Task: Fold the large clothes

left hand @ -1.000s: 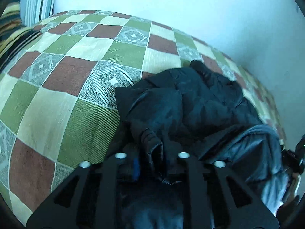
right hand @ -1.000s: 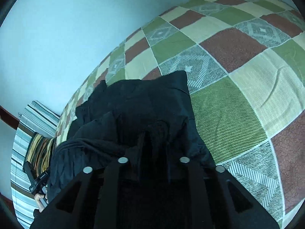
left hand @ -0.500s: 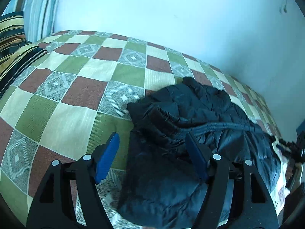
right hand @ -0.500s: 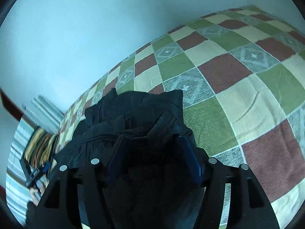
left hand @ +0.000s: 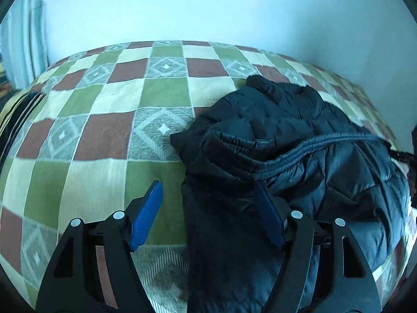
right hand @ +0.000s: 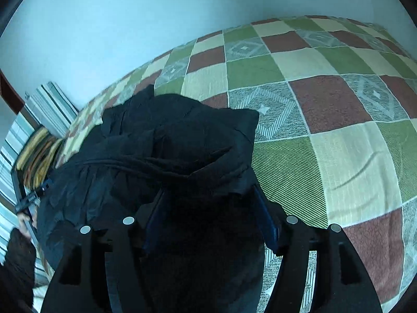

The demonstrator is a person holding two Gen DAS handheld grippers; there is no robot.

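Observation:
A dark quilted puffer jacket (left hand: 299, 140) lies bunched and folded over on the checkered bed cover (left hand: 109, 130). My left gripper (left hand: 208, 198) is open, its blue pads (left hand: 146, 214) spread wide above the jacket's near left edge, holding nothing. In the right wrist view the same jacket (right hand: 169, 151) fills the lower left. My right gripper (right hand: 208, 206) is open too, its blue pads (right hand: 265, 219) apart with the jacket's near end lying between and below them.
The bed cover (right hand: 325, 120) has green, brown, cream and grey squares. A pale wall (left hand: 208, 7) runs behind the bed. Striped fabric (right hand: 44, 109) and a striped pillow (right hand: 34, 156) lie at the bed's far end. The other gripper (right hand: 28, 200) shows past the jacket.
Both grippers were shut on jacket fabric a second ago; they have opened, released it and drawn back and up. The jacket now rests folded on the bed.

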